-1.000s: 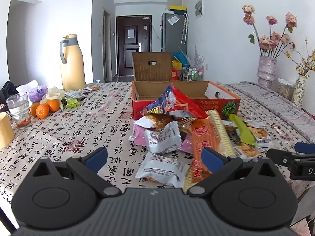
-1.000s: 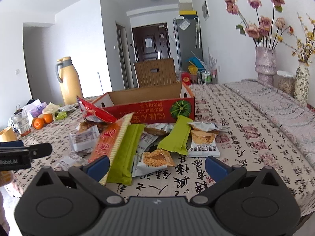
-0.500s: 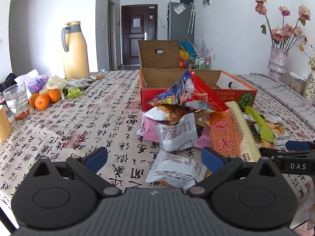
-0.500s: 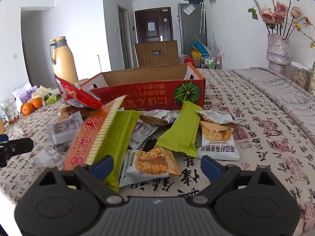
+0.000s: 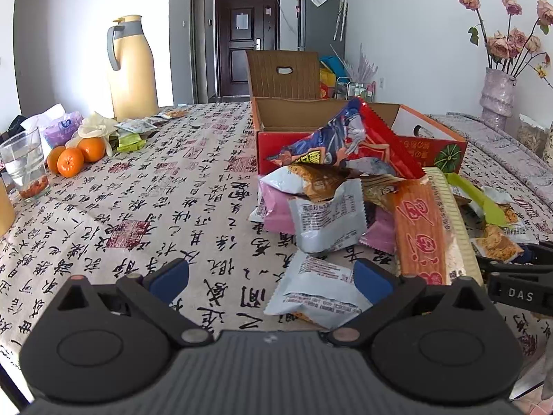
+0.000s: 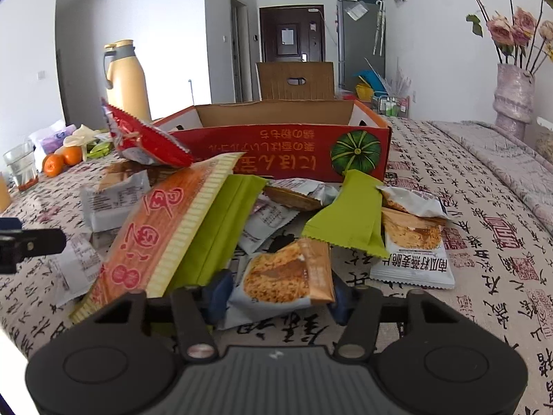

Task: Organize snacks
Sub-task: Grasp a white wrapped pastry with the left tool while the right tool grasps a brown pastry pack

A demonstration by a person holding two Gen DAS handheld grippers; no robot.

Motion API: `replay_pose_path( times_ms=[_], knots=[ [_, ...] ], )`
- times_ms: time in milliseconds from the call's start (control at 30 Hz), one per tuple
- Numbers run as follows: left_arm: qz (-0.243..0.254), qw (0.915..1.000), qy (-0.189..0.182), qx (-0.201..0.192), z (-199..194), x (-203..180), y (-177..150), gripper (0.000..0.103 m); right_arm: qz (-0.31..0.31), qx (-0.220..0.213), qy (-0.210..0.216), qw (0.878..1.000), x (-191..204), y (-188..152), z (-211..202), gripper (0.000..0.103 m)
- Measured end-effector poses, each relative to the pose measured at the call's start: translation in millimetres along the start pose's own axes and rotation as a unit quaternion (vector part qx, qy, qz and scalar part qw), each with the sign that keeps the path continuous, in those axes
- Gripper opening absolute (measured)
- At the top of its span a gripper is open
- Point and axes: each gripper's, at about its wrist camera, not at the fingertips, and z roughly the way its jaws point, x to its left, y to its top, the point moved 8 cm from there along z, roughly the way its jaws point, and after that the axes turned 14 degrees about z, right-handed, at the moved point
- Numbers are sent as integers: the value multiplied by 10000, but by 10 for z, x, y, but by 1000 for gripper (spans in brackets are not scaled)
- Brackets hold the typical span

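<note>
**Right claw closing on the small orange snack pack**

On the bench (image 6: pixel 484 207), in front of the red cardboard box (image 6: pixel 276 145), your snacks lie in a loose heap. Your right claw (image 6: pixel 280 297) has just been closing, and the small orange snack pack (image 6: pixel 283 273) sits between its blue pads; the pads stand at the pack's two side edges, though whether they press yet cannot be told. That pack's long axis runs away from you toward the box, its silver end nearest the claw. Just left of it, the long orange cracker pack (image 6: pixel 162 228) slants up and away to the right, leaning on the pile, with a green wrapper (image 6: pixel 214 228) beside it along the same line.

Your left claw (image 5: pixel 271 278) stands wide, nothing between its pads. A white packet (image 5: pixel 318 294) lies just ahead of the right pad.
</note>
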Motion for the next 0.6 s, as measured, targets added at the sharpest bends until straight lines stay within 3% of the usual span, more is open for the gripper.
replay_pose_path(
  times_ms=[133, 600],
  knots=[
    [3, 10000, -36, 61, 26, -8, -23, 103, 64, -106, 102, 9999, 20, 4, -62, 40],
    [231, 9988, -362, 232, 157, -192, -46, 103, 533, -622, 260, 9963, -130, 180, -382, 39]
  ],
)
